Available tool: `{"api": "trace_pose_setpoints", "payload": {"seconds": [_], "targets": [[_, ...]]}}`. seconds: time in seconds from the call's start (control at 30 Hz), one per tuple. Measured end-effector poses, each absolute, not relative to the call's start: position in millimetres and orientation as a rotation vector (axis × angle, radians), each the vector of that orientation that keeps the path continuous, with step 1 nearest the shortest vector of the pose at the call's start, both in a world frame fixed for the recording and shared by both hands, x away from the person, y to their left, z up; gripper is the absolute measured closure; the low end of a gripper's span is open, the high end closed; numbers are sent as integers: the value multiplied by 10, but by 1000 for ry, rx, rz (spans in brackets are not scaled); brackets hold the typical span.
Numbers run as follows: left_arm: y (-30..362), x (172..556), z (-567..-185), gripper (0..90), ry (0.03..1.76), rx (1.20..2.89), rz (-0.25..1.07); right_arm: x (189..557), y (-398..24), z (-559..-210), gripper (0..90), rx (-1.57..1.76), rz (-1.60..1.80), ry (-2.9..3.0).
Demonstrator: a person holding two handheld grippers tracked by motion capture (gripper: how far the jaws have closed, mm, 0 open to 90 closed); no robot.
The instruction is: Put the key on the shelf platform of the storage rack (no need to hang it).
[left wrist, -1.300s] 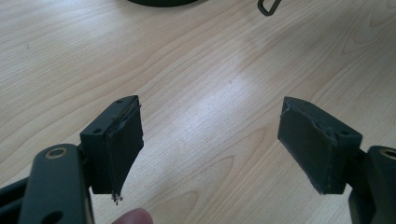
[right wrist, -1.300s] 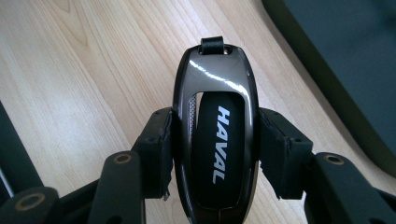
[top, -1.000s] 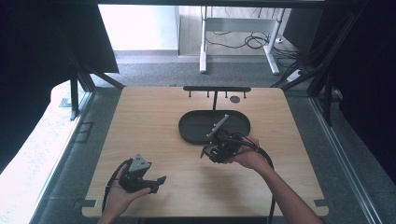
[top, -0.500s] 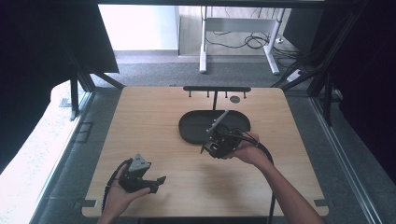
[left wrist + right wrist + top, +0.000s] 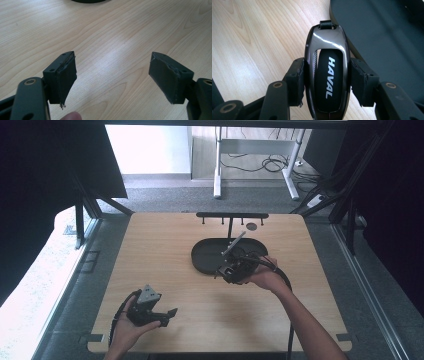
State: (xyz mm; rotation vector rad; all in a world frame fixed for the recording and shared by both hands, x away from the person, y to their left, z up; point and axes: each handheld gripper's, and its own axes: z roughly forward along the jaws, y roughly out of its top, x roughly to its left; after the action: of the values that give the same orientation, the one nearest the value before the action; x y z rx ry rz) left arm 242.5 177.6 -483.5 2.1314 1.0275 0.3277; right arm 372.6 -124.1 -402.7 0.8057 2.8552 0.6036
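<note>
the right tool (image 5: 325, 80) is clenched on the key fob (image 5: 327, 72), at the black tray (image 5: 207, 257) edge, centre of the high view. carry it level over the tray before letting go. the left tool (image 5: 112, 77) is released, lower left.

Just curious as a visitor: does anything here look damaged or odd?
Only wear: the black pads of the left hand-held gripper look frayed along their edges. The right hand-held gripper holds a car key fob squarely, beside the black tray.
</note>
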Motion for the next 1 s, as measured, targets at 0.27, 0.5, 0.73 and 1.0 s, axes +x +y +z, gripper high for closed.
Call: {"api": "trace_pose_setpoints", "payload": {"seconds": [0.27,0.5,0.73,1.0], "targets": [[1785,2424,-4829,225,1028,2128,332,3794,-1207,-4061,492,806,584,2854],[1802,2422,-4815,225,1027,2125,337,3880,-1182,-4004,492,805,588,2854],[1792,2422,-4818,225,1021,2129,333,3947,-1187,-3942,492,820,591,2841],[1817,2417,-4801,225,1024,2121,340,4053,-1239,-3926,492,866,602,2830]]}}
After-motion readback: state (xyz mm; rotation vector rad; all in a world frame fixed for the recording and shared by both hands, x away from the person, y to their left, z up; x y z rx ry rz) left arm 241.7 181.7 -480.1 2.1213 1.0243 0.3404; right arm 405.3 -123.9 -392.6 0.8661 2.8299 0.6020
